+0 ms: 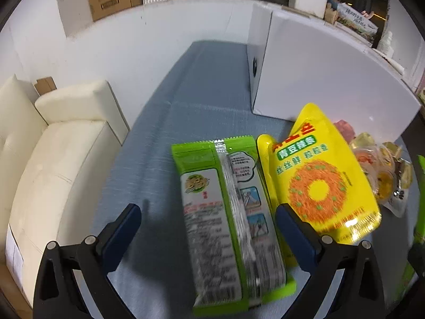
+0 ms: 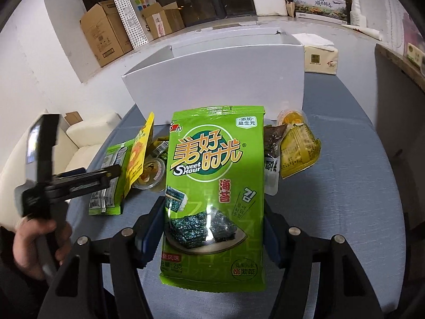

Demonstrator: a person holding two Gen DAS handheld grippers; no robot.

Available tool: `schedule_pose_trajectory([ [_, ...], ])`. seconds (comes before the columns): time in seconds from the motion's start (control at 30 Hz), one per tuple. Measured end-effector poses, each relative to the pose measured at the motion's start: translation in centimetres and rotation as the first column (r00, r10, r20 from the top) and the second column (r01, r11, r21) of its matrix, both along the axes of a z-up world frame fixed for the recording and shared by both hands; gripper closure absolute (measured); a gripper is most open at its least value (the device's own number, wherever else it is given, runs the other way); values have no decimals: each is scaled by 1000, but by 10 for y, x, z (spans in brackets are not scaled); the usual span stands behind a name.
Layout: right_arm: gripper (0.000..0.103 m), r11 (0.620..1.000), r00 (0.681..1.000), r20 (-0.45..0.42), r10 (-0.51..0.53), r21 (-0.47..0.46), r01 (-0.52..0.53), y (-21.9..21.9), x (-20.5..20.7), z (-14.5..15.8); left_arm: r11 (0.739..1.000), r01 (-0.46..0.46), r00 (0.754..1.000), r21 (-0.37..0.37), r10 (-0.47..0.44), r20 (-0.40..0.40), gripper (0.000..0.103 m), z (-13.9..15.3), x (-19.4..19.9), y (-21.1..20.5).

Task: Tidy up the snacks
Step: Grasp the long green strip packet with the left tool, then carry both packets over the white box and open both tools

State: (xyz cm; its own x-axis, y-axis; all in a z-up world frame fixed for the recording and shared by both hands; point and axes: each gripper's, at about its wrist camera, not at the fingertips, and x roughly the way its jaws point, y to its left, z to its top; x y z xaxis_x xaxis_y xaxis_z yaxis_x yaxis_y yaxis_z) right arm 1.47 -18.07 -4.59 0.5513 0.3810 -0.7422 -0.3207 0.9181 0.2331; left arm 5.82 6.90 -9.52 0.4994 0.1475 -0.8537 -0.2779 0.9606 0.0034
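Blue-clothed desk (image 2: 345,186): right hand-held gripper (image 2: 212,228) clamped across light, crinkly seaweed packet (image 2: 215,186), likely slippery; left hand-held gripper (image 1: 208,226) apart.

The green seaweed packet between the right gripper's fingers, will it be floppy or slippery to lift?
The seaweed packet looks puffy and thin-walled, so probably light and somewhat floppy. Its glossy film reflects glare, so it may slip. The right gripper holds it by both edges; squeezing hard could crush the sheets.
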Motion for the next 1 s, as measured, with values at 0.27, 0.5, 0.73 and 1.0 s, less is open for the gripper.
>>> schedule_pose_trajectory([
  [0.27,34,1000,1000,-7,7,2,-7,2,4,-3,1000,-20,1000,-10,20,-14,7,-5,3,-2],
  [0.5,34,1000,1000,-6,11,2,-11,1,4,-4,1000,-15,1000,-7,15,9,36,3,-5,-5],
  [0.73,34,1000,1000,9,9,20,-10,-1,2,1,998,23,986,60,-32,166,37,45,-37,-26],
  [1.0,34,996,998,60,-3,94,-3,-13,8,37,987,153,938,48,-161,308,37,104,-54,-57],
])
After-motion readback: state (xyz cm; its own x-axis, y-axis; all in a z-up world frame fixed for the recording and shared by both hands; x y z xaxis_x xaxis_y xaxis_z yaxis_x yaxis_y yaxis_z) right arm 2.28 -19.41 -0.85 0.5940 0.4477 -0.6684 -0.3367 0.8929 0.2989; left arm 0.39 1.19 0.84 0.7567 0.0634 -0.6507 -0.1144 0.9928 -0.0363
